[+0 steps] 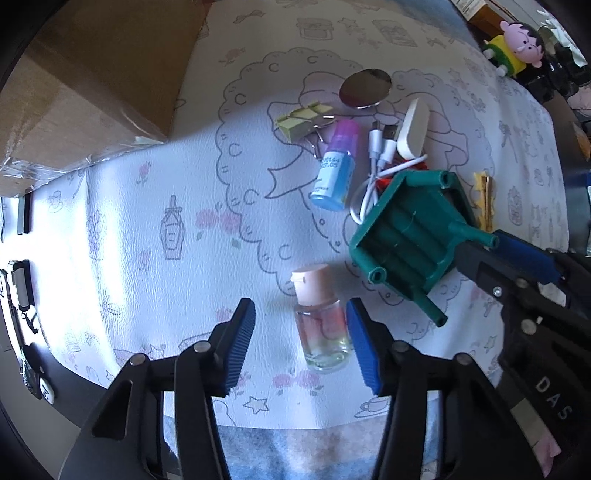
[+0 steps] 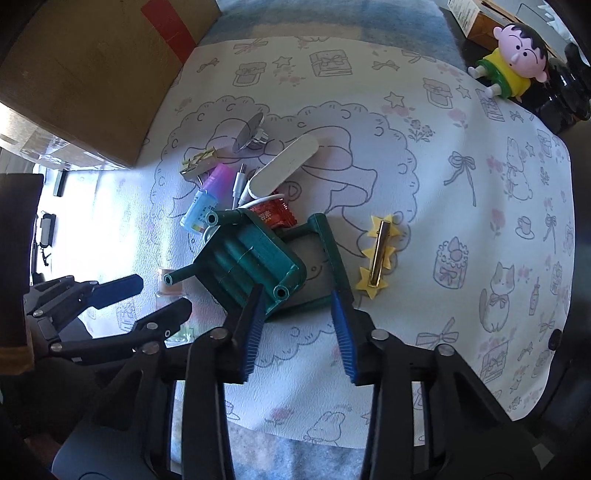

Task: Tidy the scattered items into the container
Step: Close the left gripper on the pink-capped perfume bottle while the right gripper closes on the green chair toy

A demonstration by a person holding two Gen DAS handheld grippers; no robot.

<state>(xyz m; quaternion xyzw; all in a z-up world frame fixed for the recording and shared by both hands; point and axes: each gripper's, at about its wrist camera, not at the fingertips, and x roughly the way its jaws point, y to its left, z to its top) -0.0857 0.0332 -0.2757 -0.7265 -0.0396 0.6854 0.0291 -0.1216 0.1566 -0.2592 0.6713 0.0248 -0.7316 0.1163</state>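
a white mat printed with grey line drawings of bows, stars, cats and jars covers the table, over a blue-and-white cloth that shows at 12 and 6 o'clock. a big cardboard box with a red patch fills 10 to 11 o'clock. a cartoon figure in a yellow shirt stands at 1 o'clock beside dark things. hard bright light washes in from 9 o'clock.

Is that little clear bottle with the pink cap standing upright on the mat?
No, the clear bottle lies on its side on the patterned mat, its pink cap pointing away from the left gripper.
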